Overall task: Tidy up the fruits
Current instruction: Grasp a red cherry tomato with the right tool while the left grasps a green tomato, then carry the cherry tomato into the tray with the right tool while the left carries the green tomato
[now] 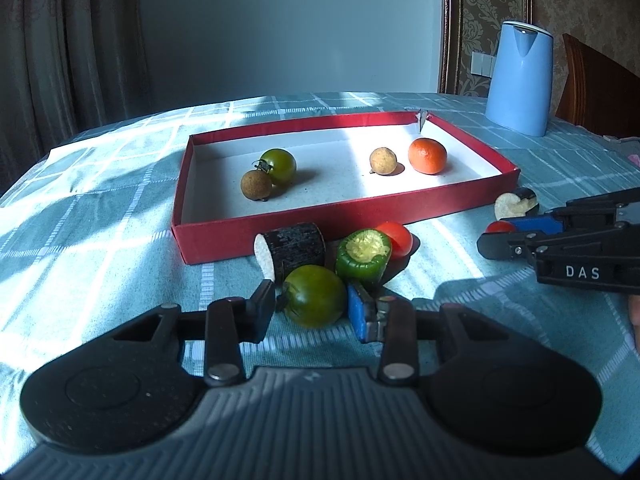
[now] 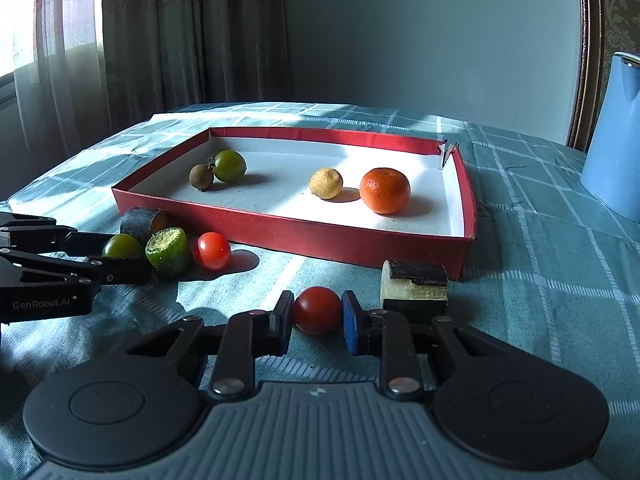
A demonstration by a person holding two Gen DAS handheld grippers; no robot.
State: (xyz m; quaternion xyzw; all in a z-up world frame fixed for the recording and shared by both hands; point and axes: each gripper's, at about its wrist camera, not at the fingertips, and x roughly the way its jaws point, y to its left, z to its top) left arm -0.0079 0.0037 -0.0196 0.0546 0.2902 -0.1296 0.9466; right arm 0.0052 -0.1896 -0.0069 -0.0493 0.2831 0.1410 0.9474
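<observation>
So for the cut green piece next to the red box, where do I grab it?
Grip the cut green piece across its smooth green sides, below the pale cut face, coming from above. It sits roughly upright, and the green tomato and red tomato crowd it on either side, so set the fingers front and back.
</observation>
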